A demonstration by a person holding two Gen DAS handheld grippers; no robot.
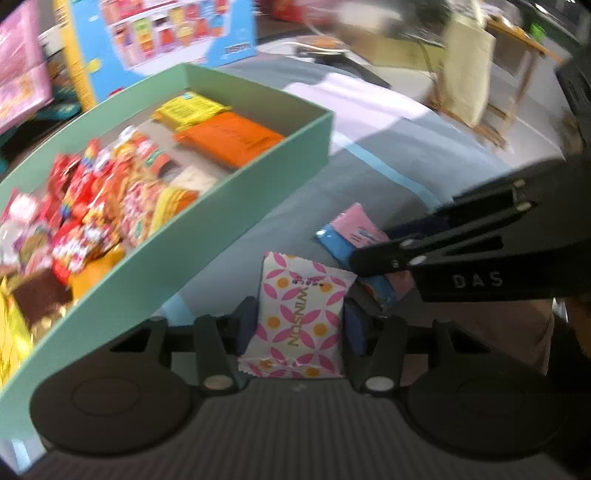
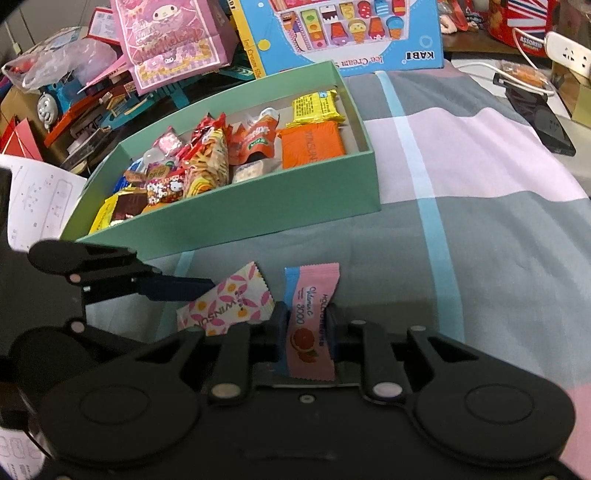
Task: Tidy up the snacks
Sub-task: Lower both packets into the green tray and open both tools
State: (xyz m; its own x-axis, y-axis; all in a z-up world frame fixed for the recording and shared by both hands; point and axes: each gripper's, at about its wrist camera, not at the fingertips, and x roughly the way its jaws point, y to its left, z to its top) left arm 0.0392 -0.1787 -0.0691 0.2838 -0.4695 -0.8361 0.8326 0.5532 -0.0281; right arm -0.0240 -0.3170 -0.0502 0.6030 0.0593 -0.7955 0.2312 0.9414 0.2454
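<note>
My left gripper (image 1: 299,321) is shut on a white packet with pink petals (image 1: 299,317), held just in front of the green box (image 1: 236,206). That packet also shows in the right wrist view (image 2: 229,302), with the left gripper's fingers (image 2: 177,290) on it. My right gripper (image 2: 304,325) is shut on a pink and blue vitamin C sachet (image 2: 310,321), seen in the left wrist view (image 1: 354,236) too. The green box (image 2: 258,199) holds several snacks, among them an orange packet (image 2: 312,146) and a yellow packet (image 2: 317,107).
Both grippers hover over a plaid bedsheet (image 2: 480,221). Behind the box stand a blue toy box (image 2: 354,33), a pink bag (image 2: 173,40) and toy clutter. A dark phone (image 2: 539,118) and a power strip (image 2: 569,55) lie at the far right.
</note>
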